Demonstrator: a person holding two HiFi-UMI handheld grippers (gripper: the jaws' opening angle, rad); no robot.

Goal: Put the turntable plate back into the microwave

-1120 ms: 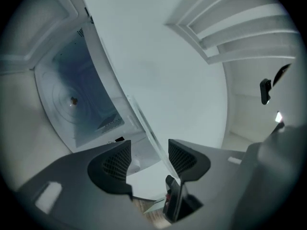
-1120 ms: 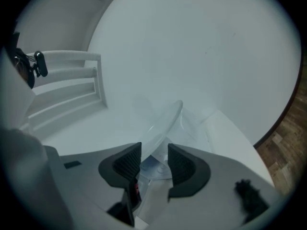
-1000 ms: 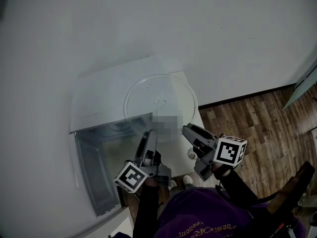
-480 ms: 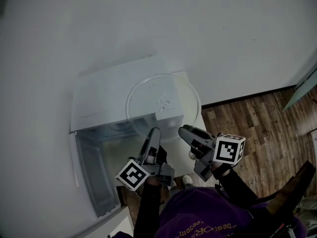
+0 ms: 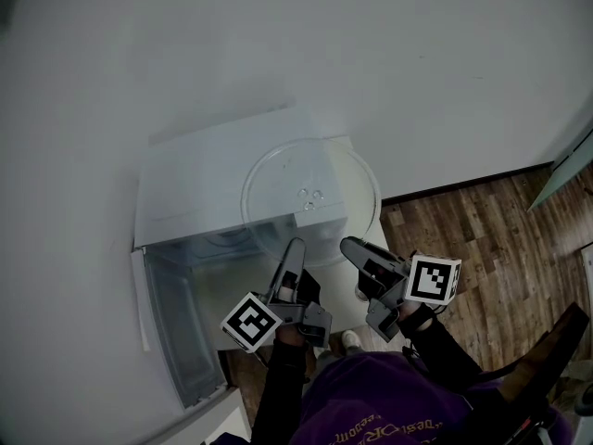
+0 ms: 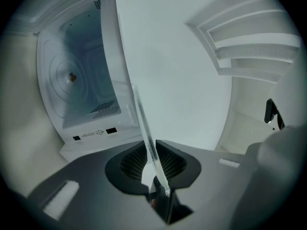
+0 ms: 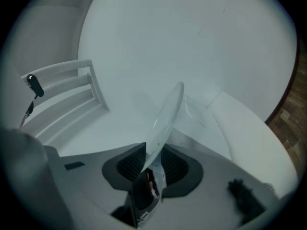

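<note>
Turntable plate (image 5: 310, 197): lying atop the microwave (image 5: 185, 188), cavity still without it. My left gripper (image 5: 295, 247) and right gripper (image 5: 348, 245) have just been closing, each pinching its near rim. Lift and insertion outstanding.

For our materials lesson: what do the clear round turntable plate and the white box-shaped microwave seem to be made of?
The clear round turntable plate: probably glass; see-through, glossy, with a thick rim. The white box-shaped microwave: likely painted sheet metal; smooth, matte, flat panels.

One turntable plate (image 5: 310, 170), one microwave (image 5: 199, 182), two grippers (image 5: 296, 245) (image 5: 348, 245)
</note>
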